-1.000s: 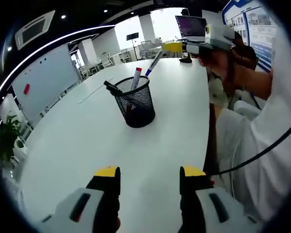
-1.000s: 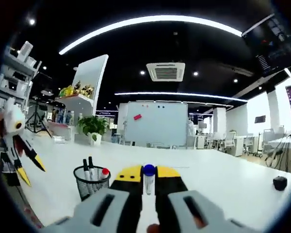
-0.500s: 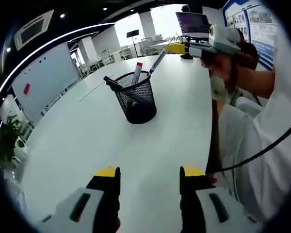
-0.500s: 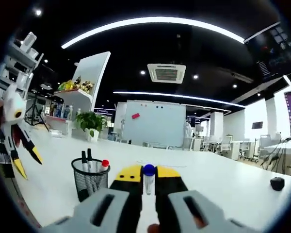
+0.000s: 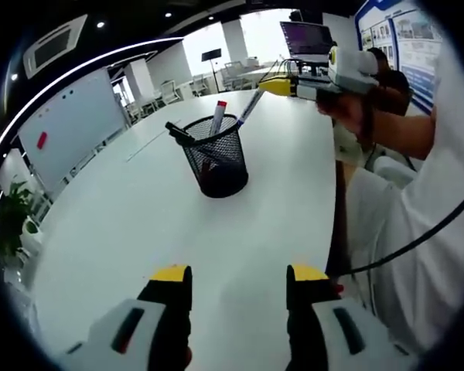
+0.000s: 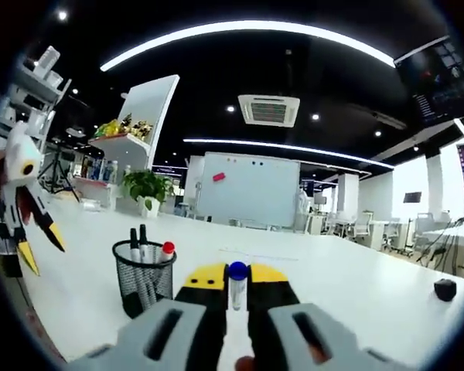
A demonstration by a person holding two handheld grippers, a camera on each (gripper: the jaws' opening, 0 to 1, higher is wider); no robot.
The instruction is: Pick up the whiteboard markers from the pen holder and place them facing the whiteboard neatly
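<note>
Right gripper view had the right gripper (image 6: 237,280) clamped on a blue-capped marker (image 6: 237,283), lower centre; left gripper (image 5: 238,276) stood open before the pen holder (image 5: 216,160).

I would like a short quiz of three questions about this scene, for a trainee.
1. True or false: the right gripper holds a blue-capped marker.
2. Which marker cap colours show in the holder? A) black and red B) green and yellow
3. Fill in: the left gripper is ____.

Key: 1 true; 2 A; 3 open
</note>
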